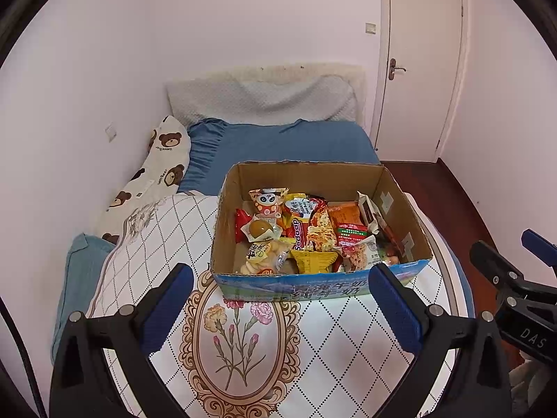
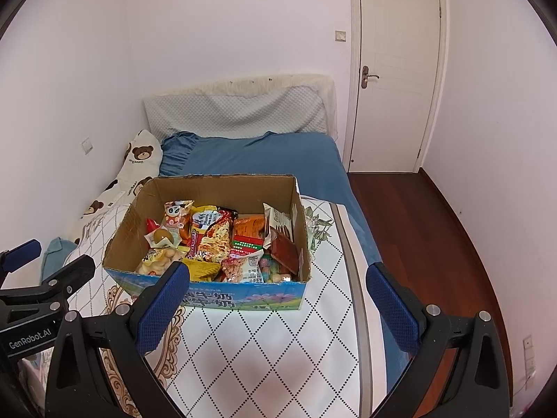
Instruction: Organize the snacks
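Hovering both tools, left tool [image 1: 280, 299] and right tool [image 2: 276, 301], released before the cardboard box [image 1: 403, 188]; its snack packets [image 1: 306, 233] look light, crinkly, probably slippery, so I'd pinch a sealed edge.

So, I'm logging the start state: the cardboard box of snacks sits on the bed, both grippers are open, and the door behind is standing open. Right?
Not quite: the door is closed, as the right wrist view shows. The rest holds: the cardboard box of snacks sits on the bed, and the left gripper and right gripper are both open.
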Available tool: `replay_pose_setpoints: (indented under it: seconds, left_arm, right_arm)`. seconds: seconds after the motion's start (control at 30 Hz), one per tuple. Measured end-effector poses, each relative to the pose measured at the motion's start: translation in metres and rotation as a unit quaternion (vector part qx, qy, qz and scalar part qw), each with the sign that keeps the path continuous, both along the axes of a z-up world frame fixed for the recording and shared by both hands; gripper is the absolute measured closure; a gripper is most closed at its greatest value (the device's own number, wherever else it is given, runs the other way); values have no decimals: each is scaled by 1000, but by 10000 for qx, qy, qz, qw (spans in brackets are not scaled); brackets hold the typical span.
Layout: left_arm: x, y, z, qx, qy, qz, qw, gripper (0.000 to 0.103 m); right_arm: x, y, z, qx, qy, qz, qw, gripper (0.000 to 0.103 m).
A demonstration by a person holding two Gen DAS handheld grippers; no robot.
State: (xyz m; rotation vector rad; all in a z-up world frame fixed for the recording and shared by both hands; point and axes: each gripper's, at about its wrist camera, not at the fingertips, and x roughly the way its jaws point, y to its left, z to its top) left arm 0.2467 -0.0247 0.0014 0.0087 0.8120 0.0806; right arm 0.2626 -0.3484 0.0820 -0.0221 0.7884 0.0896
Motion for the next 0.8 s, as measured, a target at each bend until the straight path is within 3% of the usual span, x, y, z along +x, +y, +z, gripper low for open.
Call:
replay_pose_setpoints:
  seconds: [0.8]
  left_arm:
    - [-3, 2, 2, 23, -70, -30, 10000, 0]
  right_arm:
    - [1, 2, 1, 48, 38, 85, 9999, 0]
